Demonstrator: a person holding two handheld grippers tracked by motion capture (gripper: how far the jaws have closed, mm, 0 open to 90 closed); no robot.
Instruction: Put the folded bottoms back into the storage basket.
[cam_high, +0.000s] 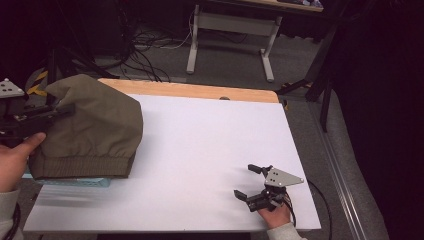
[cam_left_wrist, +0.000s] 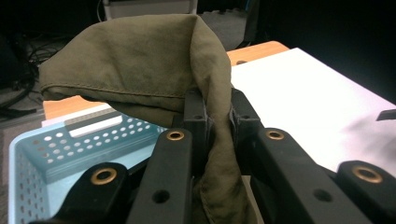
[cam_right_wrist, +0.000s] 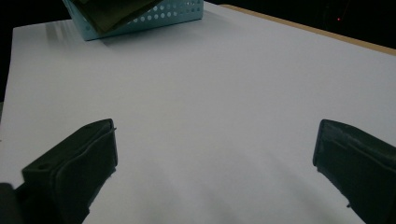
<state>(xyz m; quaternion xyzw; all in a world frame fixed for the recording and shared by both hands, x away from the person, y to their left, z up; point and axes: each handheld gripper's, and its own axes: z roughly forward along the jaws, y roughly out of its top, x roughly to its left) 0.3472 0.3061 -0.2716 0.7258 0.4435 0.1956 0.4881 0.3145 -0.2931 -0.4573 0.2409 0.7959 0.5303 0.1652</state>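
An olive green garment (cam_high: 95, 125) is draped over a light blue perforated basket (cam_high: 75, 182) at the table's left edge. My left gripper (cam_high: 67, 109) reaches in from the far left and is shut on a fold of the garment. In the left gripper view the jaws (cam_left_wrist: 217, 114) pinch the olive cloth (cam_left_wrist: 140, 60) above the basket (cam_left_wrist: 56, 149). My right gripper (cam_high: 246, 181) rests low near the table's front right, open and holding nothing. In the right gripper view the gripper (cam_right_wrist: 217, 154) has its jaws spread wide over bare white surface, with the basket (cam_right_wrist: 154, 16) and the garment (cam_right_wrist: 112, 9) far off.
The white table top (cam_high: 210, 150) stretches between the two grippers, with a wooden strip (cam_high: 200, 91) along its far edge. Beyond it stand the white legs of another table (cam_high: 230, 30) and loose cables (cam_high: 145, 55) on the floor.
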